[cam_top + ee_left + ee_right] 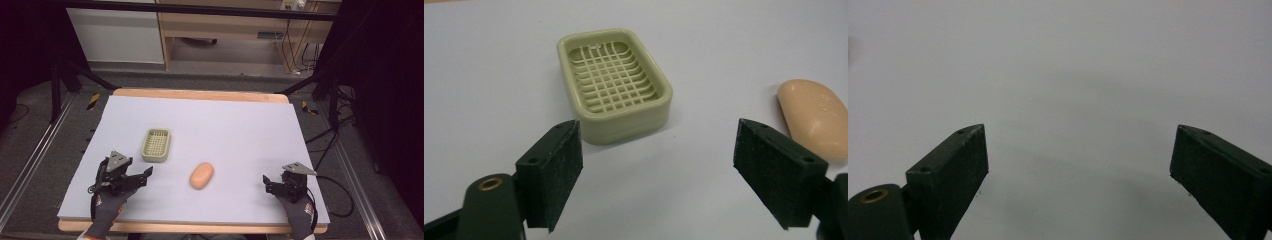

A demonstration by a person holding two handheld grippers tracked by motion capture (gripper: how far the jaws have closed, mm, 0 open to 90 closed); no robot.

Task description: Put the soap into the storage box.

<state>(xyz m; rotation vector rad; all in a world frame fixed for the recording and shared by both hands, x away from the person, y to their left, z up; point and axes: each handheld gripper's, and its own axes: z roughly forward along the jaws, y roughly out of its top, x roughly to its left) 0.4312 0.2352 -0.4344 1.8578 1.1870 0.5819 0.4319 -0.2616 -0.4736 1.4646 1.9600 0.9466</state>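
Observation:
A pale green soap dish (156, 145) with a grid floor sits left of the mat's middle and holds nothing; the left gripper view shows the dish (614, 82) just ahead of the jaws. A peach bar of soap (201, 175) lies on the mat to its right, nearer the front edge, and is the soap (819, 117) at the right edge of the left gripper view. My left gripper (142, 176) stands open at the front left, jaws wide (656, 170), with nothing between them. My right gripper (268, 183) is open at the front right (1078, 175) over bare mat.
A light grey mat (230, 125) covers the wooden table (200, 94). Dark frame legs and cables stand on the floor at both sides, and wooden furniture stands behind the table.

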